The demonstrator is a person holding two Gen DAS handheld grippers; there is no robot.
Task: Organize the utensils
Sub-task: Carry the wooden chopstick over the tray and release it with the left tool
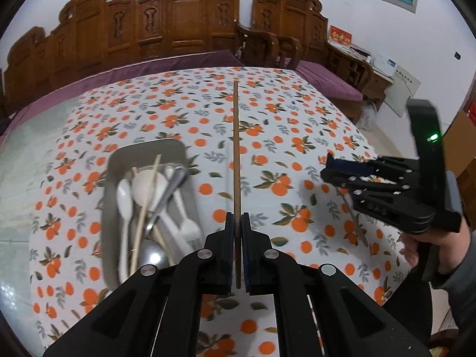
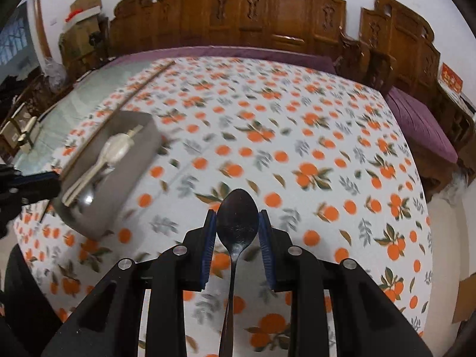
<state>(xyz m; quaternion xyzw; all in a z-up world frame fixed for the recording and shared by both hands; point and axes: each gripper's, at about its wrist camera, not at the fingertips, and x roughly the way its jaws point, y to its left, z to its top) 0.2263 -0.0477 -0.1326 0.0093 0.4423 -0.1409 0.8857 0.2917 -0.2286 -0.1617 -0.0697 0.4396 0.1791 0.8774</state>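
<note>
My left gripper (image 1: 237, 218) is shut on a brown wooden chopstick (image 1: 236, 154) that points straight ahead above the table. A grey utensil tray (image 1: 117, 160) lies to its left, holding white plastic spoons (image 1: 124, 199), metal spoons and light chopsticks. My right gripper (image 2: 237, 217) is shut on the bowl of a dark metal spoon (image 2: 237, 223), handle pointing back toward me. In the right wrist view the tray (image 2: 139, 160) lies at the left. The right gripper also shows in the left wrist view (image 1: 330, 166), at the right above the cloth.
The table carries an orange-print cloth (image 1: 282, 113). Carved wooden benches (image 1: 178, 20) with purple cushions (image 2: 416, 119) stand behind and at the right. Cardboard boxes (image 2: 83, 9) stand at the far left of the right wrist view.
</note>
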